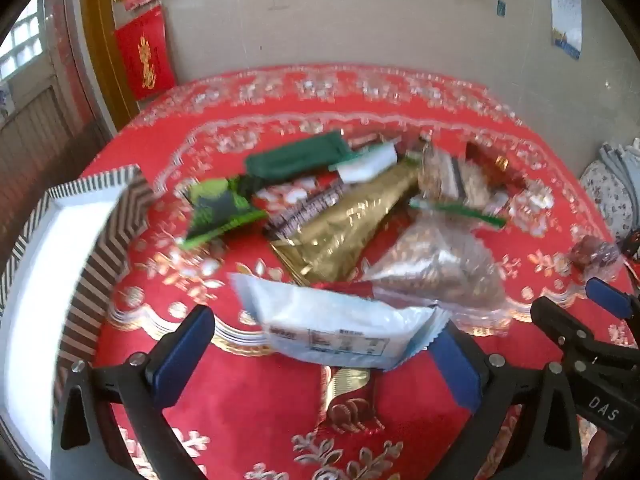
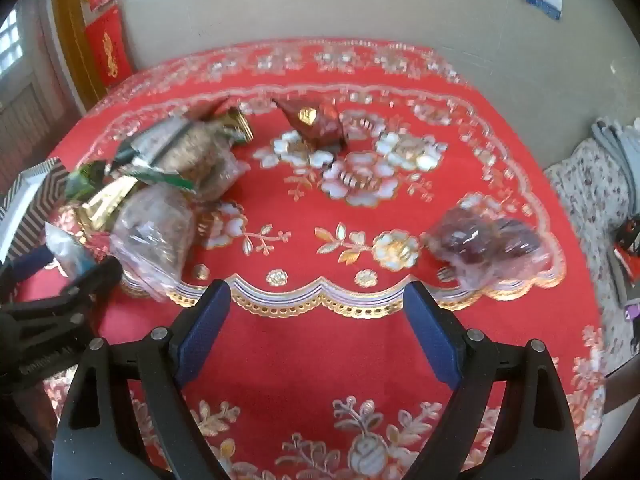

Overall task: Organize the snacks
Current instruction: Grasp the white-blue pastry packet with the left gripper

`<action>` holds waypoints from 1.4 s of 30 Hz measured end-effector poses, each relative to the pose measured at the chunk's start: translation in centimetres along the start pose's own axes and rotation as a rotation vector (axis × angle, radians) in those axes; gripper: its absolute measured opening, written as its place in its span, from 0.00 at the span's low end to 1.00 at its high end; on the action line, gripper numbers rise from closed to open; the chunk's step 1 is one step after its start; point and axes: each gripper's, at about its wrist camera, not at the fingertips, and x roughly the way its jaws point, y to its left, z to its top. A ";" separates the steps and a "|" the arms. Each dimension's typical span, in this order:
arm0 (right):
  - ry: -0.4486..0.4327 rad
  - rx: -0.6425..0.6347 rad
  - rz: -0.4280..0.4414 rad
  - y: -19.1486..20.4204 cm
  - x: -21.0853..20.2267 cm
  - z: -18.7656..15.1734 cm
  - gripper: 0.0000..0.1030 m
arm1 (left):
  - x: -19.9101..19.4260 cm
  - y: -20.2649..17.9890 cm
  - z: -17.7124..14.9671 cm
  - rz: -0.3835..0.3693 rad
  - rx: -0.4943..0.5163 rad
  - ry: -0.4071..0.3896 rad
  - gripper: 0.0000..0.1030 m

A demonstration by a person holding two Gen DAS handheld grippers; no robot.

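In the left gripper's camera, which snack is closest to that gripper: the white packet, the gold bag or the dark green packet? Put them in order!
1. The white packet, right between the left gripper's open fingers.
2. The gold bag, behind it in the middle of the pile.
3. The dark green packet, at the far back, slightly left.

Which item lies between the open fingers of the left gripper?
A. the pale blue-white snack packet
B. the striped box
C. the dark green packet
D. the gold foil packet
A: in the left wrist view the pale blue-white snack packet lies between the spread fingers of the left gripper, with its right edge at one blue pad.
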 end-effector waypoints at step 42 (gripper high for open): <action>0.007 -0.098 0.112 1.4 -3.6 -0.3 0.86 | -2.3 5.3 0.9 -0.053 -0.038 0.054 1.00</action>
